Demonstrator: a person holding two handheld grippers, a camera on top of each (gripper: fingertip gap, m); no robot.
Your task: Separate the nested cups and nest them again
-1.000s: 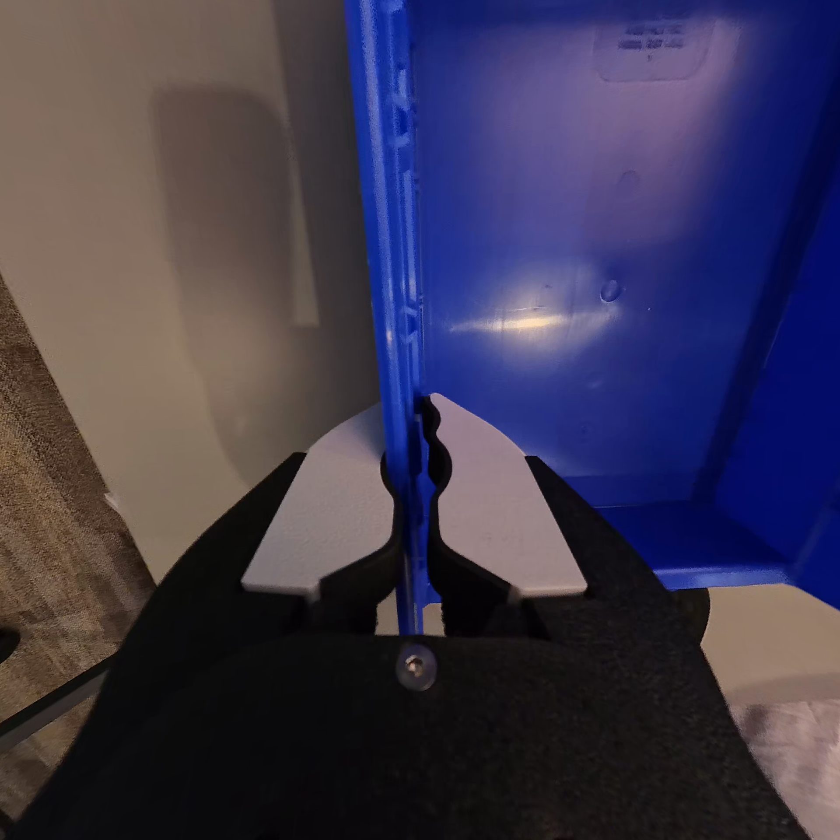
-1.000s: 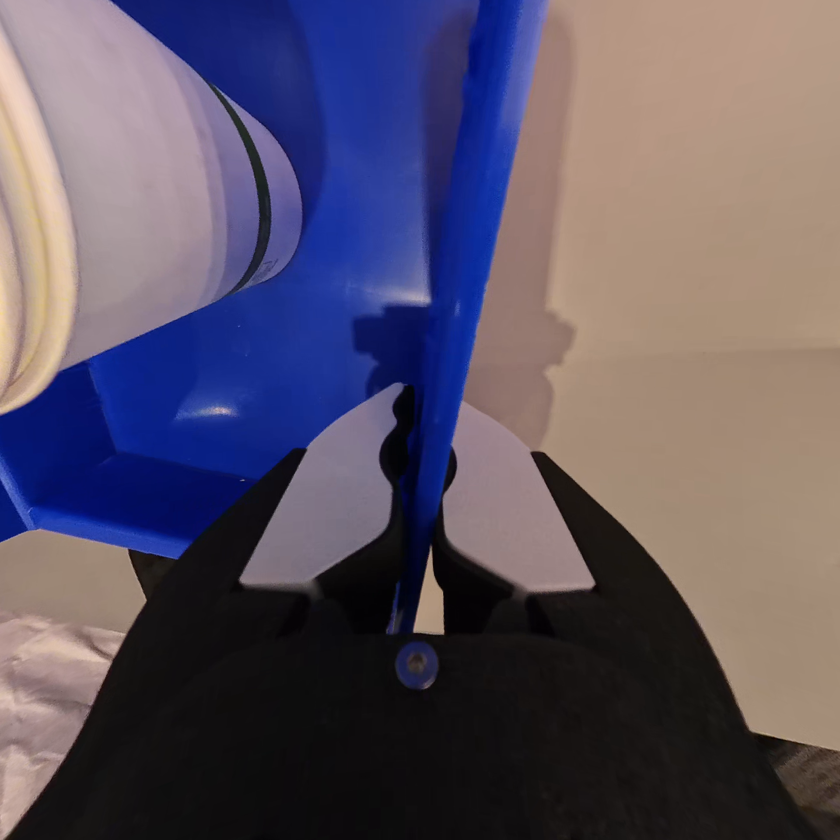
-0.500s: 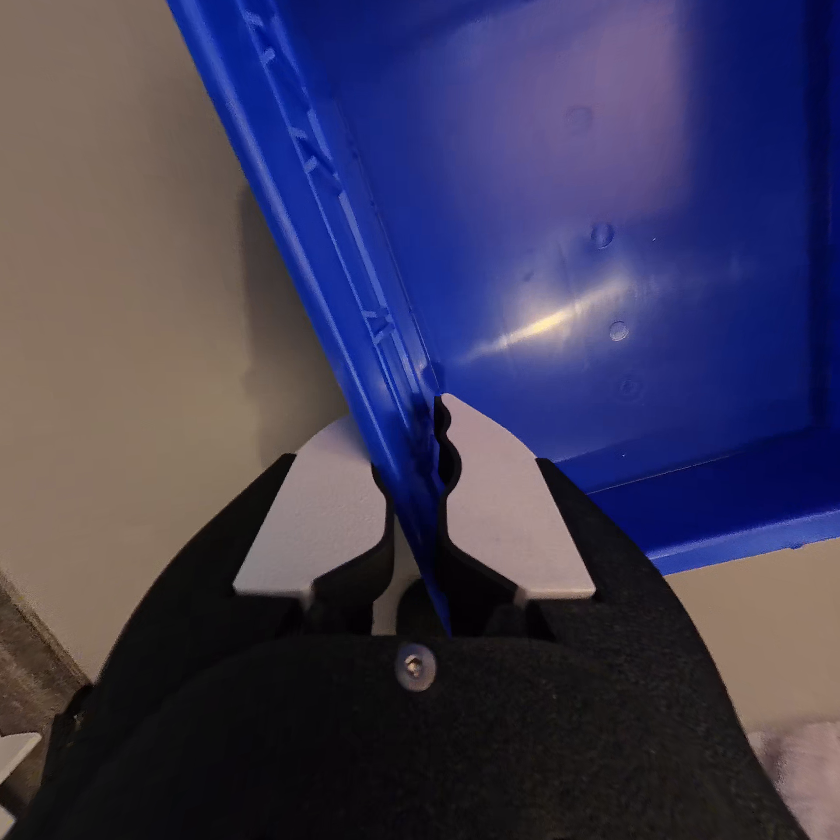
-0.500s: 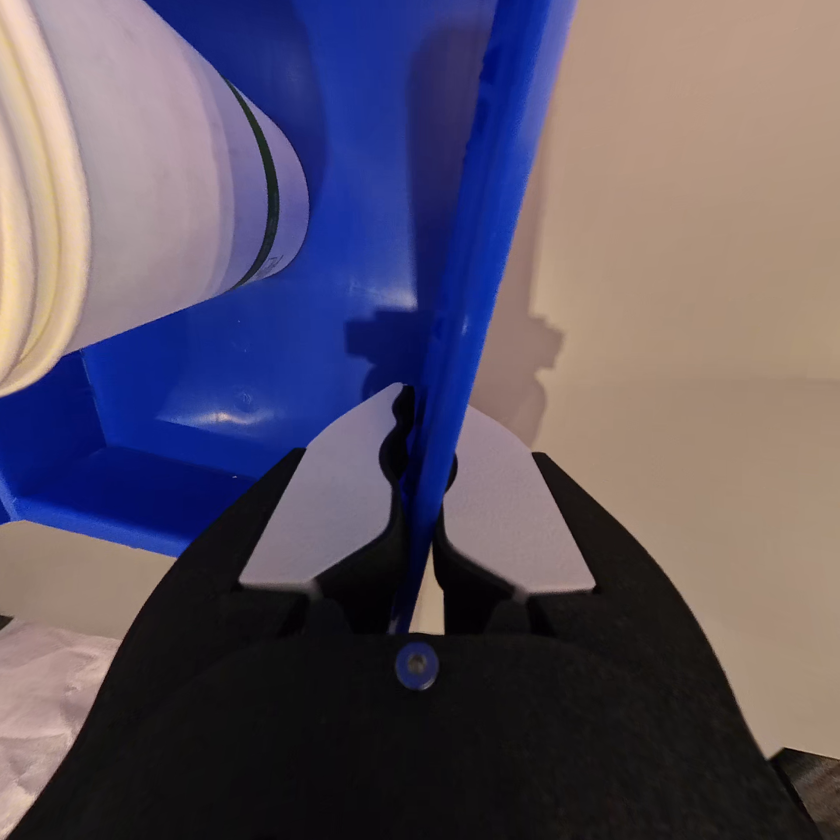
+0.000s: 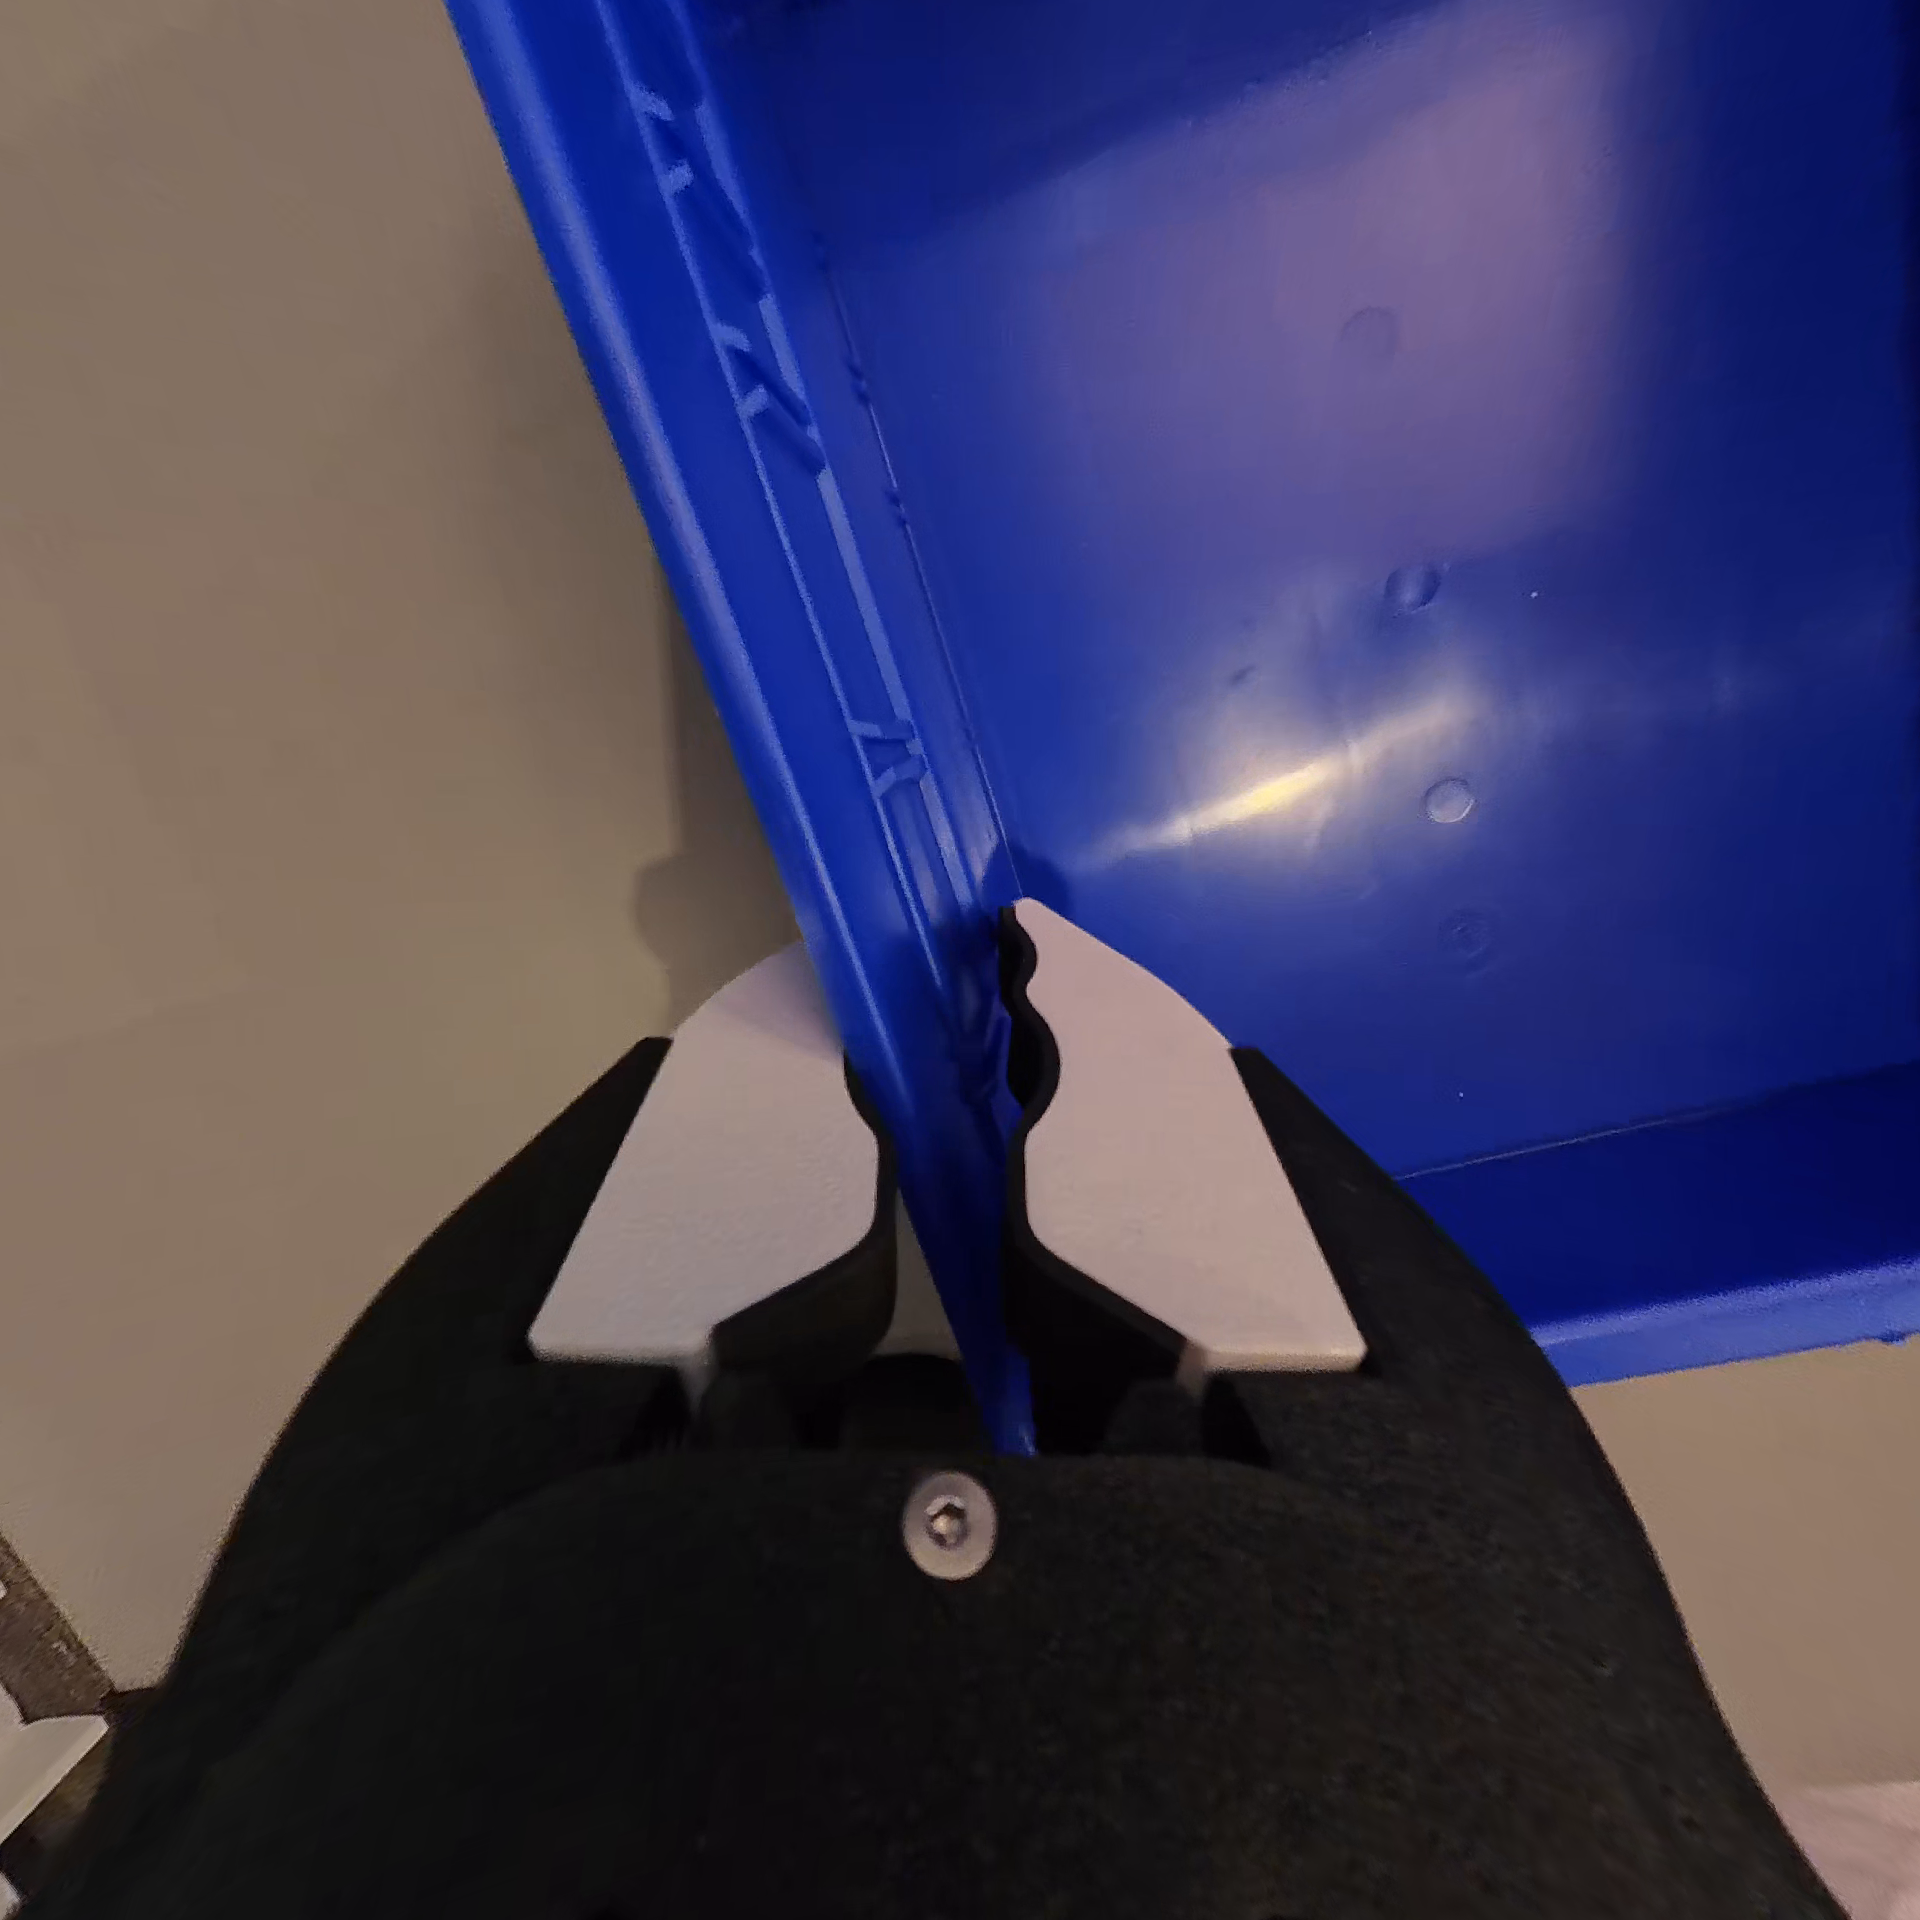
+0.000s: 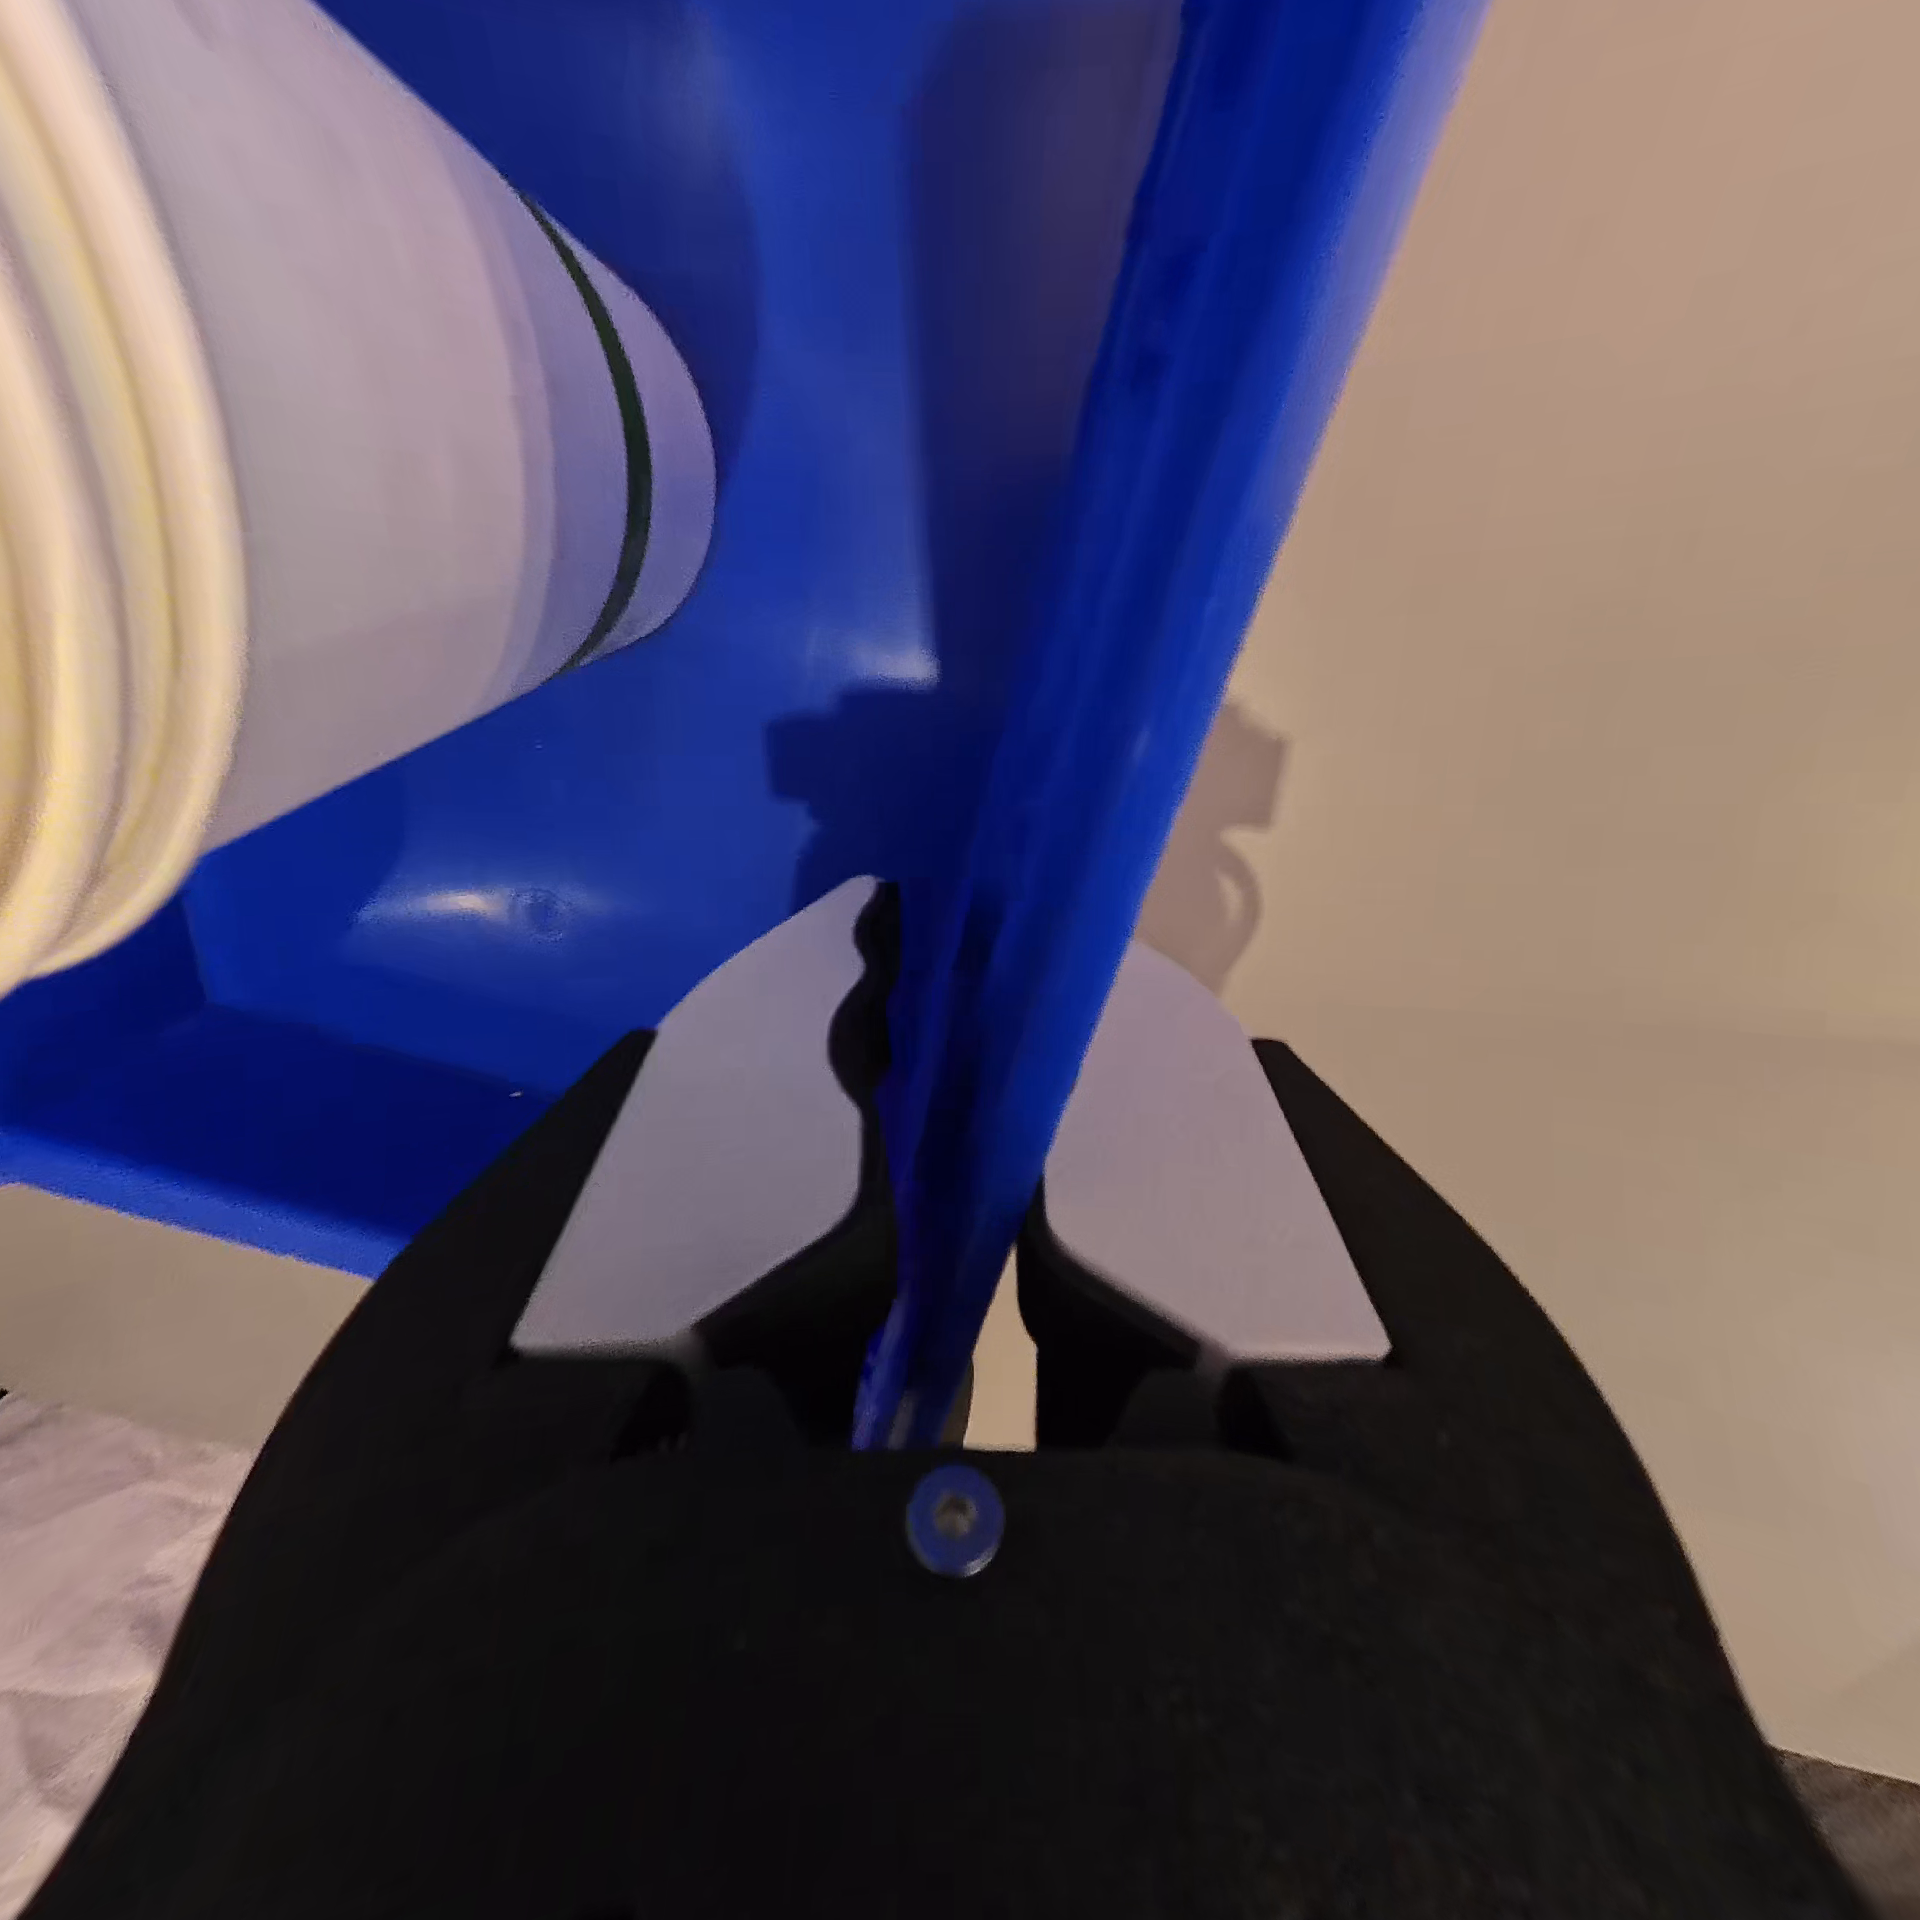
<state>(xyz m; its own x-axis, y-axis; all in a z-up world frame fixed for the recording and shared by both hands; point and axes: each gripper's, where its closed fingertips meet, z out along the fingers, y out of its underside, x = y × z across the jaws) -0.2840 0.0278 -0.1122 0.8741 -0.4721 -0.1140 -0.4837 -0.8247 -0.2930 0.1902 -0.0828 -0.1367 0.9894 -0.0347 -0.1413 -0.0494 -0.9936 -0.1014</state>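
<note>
while the left tool (image 5: pixel 940 1049) and right tool (image 6: pixel 971 1039) each stay clamped on a side wall of the tilted blue bin (image 5: pixel 1351 520), the nested paper cups (image 6: pixel 312 520) lie inside it, unseparated; separating and re-nesting appear wholly left to do.

A plain beige wall (image 5: pixel 312 623) fills the left wrist view from nine to twelve o'clock, under warm, dim light. At seven o'clock a strip of brownish carpet (image 5: pixel 42 1642) meets its base. In the right wrist view, pale crumpled sheeting (image 6: pixel 94 1538) lies at eight o'clock.
</note>
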